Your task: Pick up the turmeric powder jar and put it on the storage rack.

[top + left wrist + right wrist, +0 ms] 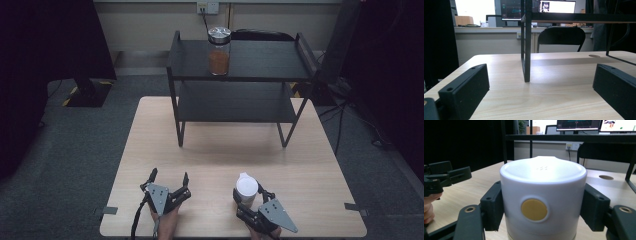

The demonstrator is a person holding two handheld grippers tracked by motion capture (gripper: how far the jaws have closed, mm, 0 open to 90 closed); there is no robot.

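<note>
White cup (543,202) is clamped in R claw (248,192), L claw (169,179) held wide and empty; cup to be kept upright, lifted w/o tilt toward shelf (260,62).

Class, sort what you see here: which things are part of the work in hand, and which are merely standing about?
In use:
white container, gripped by the right tongs
left tongs, open, idle

Standing about:
black shelf rack
jar on its top shelf
table
chair

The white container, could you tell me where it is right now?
The white container stands near the table's front edge, right of centre in the high view, clamped in the right gripper.
</note>
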